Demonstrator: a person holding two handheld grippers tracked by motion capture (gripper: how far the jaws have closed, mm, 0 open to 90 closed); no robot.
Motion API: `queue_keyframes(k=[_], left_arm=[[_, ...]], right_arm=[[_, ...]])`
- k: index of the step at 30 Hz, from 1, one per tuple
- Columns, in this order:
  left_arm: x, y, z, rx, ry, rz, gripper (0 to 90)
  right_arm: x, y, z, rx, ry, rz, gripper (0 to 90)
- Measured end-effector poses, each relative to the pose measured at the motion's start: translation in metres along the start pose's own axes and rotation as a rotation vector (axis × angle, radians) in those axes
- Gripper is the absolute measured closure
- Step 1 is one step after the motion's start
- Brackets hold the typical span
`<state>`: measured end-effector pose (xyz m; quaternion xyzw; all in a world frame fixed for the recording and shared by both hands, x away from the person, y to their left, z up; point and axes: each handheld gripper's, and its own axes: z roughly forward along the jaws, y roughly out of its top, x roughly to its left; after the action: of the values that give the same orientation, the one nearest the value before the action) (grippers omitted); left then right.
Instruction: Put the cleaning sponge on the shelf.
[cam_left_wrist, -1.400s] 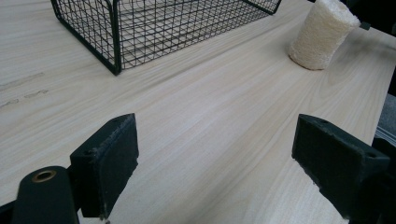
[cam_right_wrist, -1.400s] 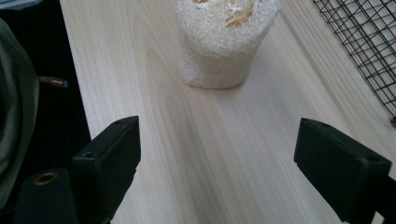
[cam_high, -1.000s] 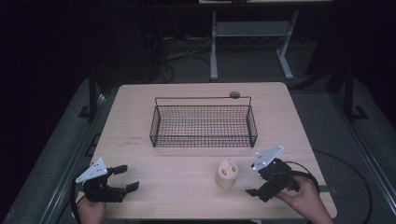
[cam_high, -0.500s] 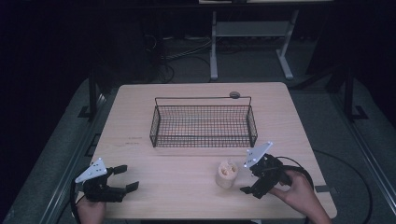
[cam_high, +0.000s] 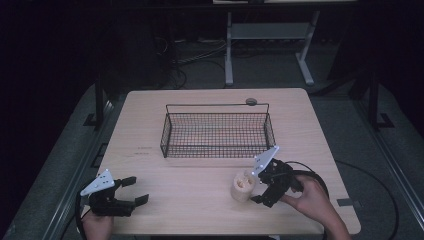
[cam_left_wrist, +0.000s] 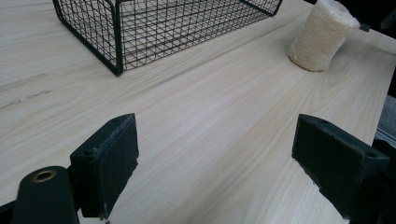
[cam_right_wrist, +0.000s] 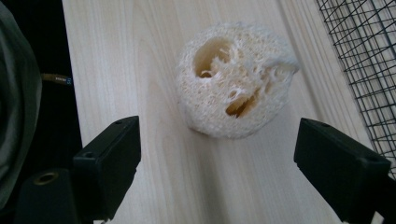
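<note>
**A:** We're looking down on the table (cam_high: 200, 210), and the right claw (cam_high: 261, 186) is sitting just beside the loofah piece (cam_high: 243, 186), near the front edge on the right-hand side.

**B:** And that claw is gaping wide. In the right gripper view both black pads are standing well apart, with the loofah piece (cam_right_wrist: 236, 98) lying ahead of them and between their lines, not touching either one.

**A:** The loofah piece is standing upright on the bare wood, holes facing up. You're seeing a couple of hollow channels in its top face from that close camera.

**B:** Behind it, the wire basket (cam_high: 217, 130) is sitting mid-table. The loofah is resting outside it, in front of the basket's right front corner. A strip of the basket's mesh (cam_right_wrist: 369, 56) is peeking into the right gripper view as well.

**A:** Over on the other side, the left claw (cam_high: 134, 191) is resting low at the front left corner of the table, well apart from everything.

**B:** It's spread wide too, gripping nothing. The left gripper view is showing plain wood between the two pads, the basket corner (cam_left_wrist: 116, 51) up ahead and the loofah piece (cam_left_wrist: 322, 39) far off to the upper right.

**A:** A small round dark object (cam_high: 251, 101) is lying beyond the basket's back rim; too small to identify.
</note>
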<state>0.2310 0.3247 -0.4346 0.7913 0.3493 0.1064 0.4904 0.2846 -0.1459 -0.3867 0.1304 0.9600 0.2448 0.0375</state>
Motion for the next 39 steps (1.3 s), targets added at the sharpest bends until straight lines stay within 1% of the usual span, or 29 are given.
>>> queue_keyframes(k=[3,4,10,16,20,25,28,29,35,39], left_arm=[[0.000,0.000,0.000,-0.001,-0.001,0.000,13.4],[0.000,0.000,0.000,0.000,-0.001,-0.001,13.4],[0.000,0.000,0.000,-0.001,0.000,-0.001,13.4],[0.000,0.000,0.000,0.000,-0.002,-0.001,13.4],[0.001,0.000,0.000,0.001,-0.002,0.000,13.4],[0.001,0.000,0.000,-0.004,-0.001,-0.006,13.4],[0.001,0.000,0.000,-0.003,-0.002,-0.003,13.4],[0.001,0.000,0.000,-0.003,-0.002,-0.003,13.4],[0.001,0.000,0.000,-0.004,-0.002,-0.003,13.4],[0.001,0.000,0.000,-0.004,-0.002,-0.003,13.4]], right_arm=[[-0.002,0.002,0.001,0.003,0.011,0.008,14.6],[-0.004,0.005,0.002,0.014,0.011,0.002,14.6],[-0.006,0.012,0.005,0.036,0.017,-0.008,14.7],[-0.010,0.016,0.008,0.049,0.025,-0.008,14.9],[-0.011,0.020,0.009,0.058,0.027,-0.019,14.9],[-0.013,0.025,0.010,0.070,0.034,-0.020,14.9],[-0.014,0.027,0.012,0.077,0.036,-0.029,14.9],[-0.013,0.028,0.013,0.081,0.039,-0.024,14.9],[-0.013,0.030,0.019,0.103,0.042,-0.031,15.1],[-0.013,0.033,0.021,0.105,0.041,-0.036,15.2]])
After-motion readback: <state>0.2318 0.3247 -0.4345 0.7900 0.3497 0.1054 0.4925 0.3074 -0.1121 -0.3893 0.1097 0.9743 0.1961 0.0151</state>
